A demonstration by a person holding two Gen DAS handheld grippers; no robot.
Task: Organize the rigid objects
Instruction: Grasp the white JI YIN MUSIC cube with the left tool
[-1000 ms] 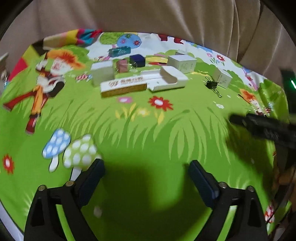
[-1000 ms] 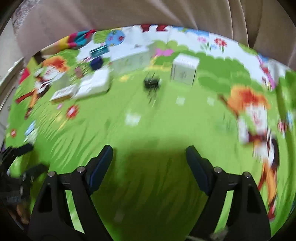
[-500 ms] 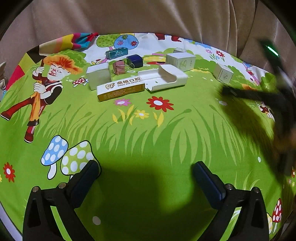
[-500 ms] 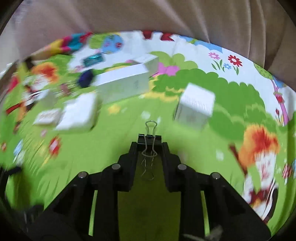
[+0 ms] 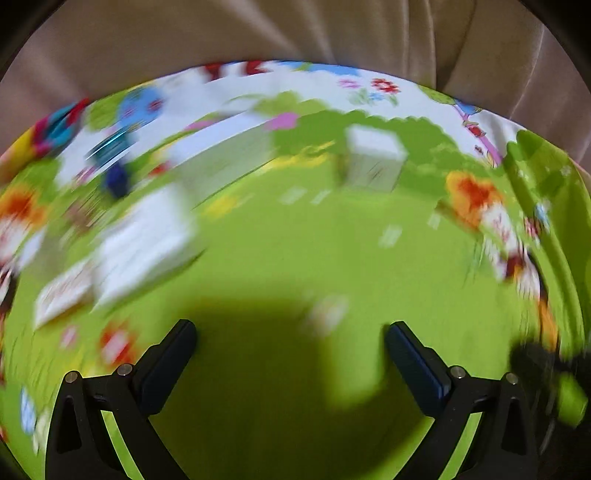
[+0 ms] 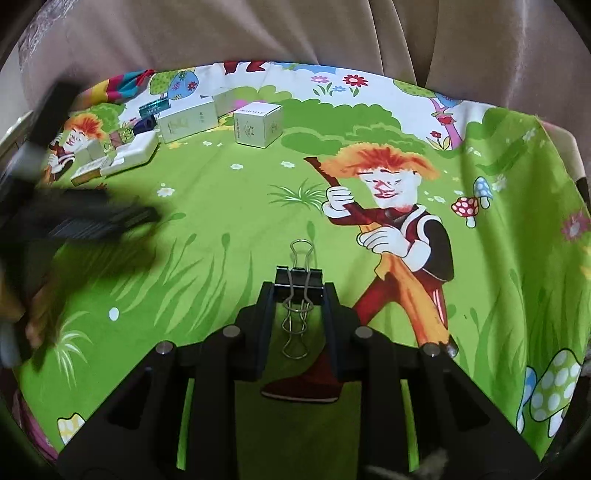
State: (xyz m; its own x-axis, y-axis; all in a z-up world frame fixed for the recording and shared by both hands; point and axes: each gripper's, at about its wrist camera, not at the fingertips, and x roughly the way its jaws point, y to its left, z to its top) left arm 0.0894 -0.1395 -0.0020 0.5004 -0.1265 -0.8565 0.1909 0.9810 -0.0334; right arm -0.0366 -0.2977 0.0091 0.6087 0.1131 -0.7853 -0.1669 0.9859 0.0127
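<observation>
The right gripper (image 6: 298, 291) sat at the bottom centre of its own view with its two black fingers drawn close together, clamped on a black binder clip (image 6: 298, 282). The clip's body was pinched between the fingertips; one wire handle stuck out past the tips and the other lay back between the fingers. Clip and gripper were over a green cartoon cloth (image 6: 229, 206), just left of a printed boy with orange hair (image 6: 388, 206).

In the left wrist view, the left gripper (image 5: 290, 352) stood wide, its two fingers far apart at the lower left and lower right of the frame, with nothing between them but the cloth and its own shadow. That whole view was smeared by motion. In the right wrist view the same gripper showed as a dark blur at the left edge.

Farther out, in the upper left of the right wrist view, a group of boxes sat on the cloth: a white cube box (image 6: 258, 124), a longer white box (image 6: 187, 122) just left of it, a white tray (image 6: 135, 152) lower left, a flat yellow-edged box (image 6: 88, 172) beside that, and small teal (image 6: 153, 107) and dark blue (image 6: 144, 126) items behind.

Beyond the cloth's far edge hung a beige curtain (image 6: 295, 33), falling in folds across the top of both views.
</observation>
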